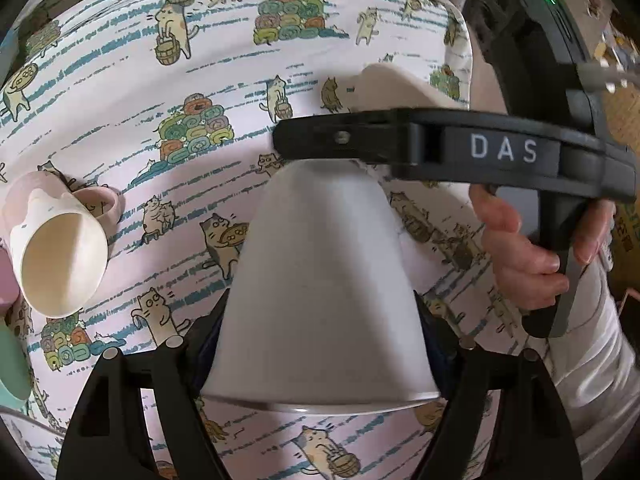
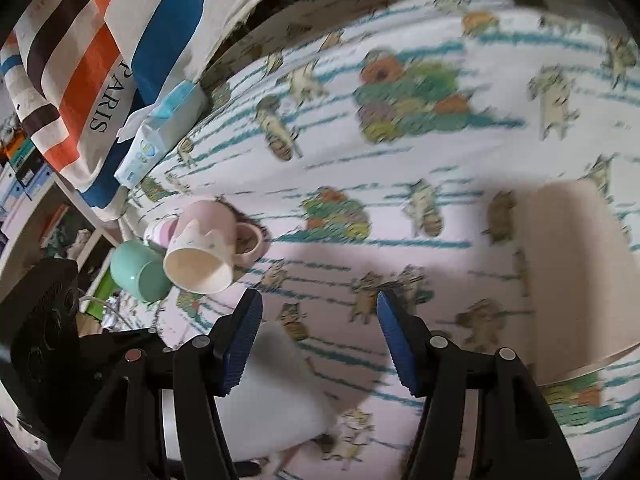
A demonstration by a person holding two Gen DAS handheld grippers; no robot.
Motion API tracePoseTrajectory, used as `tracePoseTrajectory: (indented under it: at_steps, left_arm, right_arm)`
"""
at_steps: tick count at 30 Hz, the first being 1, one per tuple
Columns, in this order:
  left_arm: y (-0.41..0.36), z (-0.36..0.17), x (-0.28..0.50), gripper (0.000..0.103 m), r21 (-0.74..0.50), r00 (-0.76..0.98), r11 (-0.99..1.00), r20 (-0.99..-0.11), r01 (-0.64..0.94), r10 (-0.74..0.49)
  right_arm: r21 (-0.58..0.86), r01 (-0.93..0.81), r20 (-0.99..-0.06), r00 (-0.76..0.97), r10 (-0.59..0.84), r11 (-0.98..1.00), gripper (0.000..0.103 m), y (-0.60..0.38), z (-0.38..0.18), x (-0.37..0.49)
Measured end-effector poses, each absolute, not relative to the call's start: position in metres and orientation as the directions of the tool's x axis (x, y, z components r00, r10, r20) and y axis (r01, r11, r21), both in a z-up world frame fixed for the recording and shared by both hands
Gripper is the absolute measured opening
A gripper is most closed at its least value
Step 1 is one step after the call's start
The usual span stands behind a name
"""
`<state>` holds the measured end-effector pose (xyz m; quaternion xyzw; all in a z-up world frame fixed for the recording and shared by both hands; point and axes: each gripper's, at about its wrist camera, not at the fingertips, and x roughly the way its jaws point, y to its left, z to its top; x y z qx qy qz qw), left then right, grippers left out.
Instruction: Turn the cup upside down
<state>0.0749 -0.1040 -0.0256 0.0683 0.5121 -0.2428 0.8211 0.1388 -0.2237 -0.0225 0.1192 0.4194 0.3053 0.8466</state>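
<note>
My left gripper (image 1: 320,344) is shut on a white cup (image 1: 320,280), gripped by its sides near the wide rim, rim toward the camera and base pointing away, above the cat-print tablecloth (image 1: 200,80). The same cup shows at the lower left of the right wrist view (image 2: 272,392). My right gripper (image 2: 320,336) is open and empty over the cloth; its black body marked DAS (image 1: 460,144) crosses just beyond the cup's base in the left wrist view. A beige cup (image 2: 568,276) stands upside down at the right.
A pink and cream cat mug (image 2: 204,252) lies on its side beside a mint green cup (image 2: 138,272) at the left; the mug also shows in the left wrist view (image 1: 60,256). A tissue pack (image 2: 160,136) and a striped bag (image 2: 80,60) lie at the cloth's far edge.
</note>
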Motion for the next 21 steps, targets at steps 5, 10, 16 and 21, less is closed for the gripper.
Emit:
tracePoseTrajectory:
  at_steps: [5,10,16,21]
  left_arm:
    - [-0.104,-0.035,0.067,0.087,-0.068,0.379,0.883,-0.886,0.465,-0.267]
    - [-0.086,-0.034,0.059,0.09,-0.074,0.418,0.905,-0.869,0.418,-0.264]
    - [-0.062,-0.026,0.036,0.09,-0.06,0.458,0.921,-0.854,0.386,-0.248]
    - [-0.042,-0.028,0.041,0.09,0.006,0.516,0.946,-0.839,0.323,-0.171]
  right_arm:
    - [0.466,-0.434,-0.627,0.452,0.634,0.771,0.068,-0.215,-0.028,0.136]
    - [0.42,-0.445,-0.632,0.482,0.607,0.791,0.072,-0.21,-0.026,0.133]
    - [0.357,-0.435,-0.657,0.512,0.554,0.826,0.077,-0.209,-0.024,0.133]
    - [0.327,-0.444,-0.688,0.494,0.532,0.834,0.077,-0.215,-0.019,0.134]
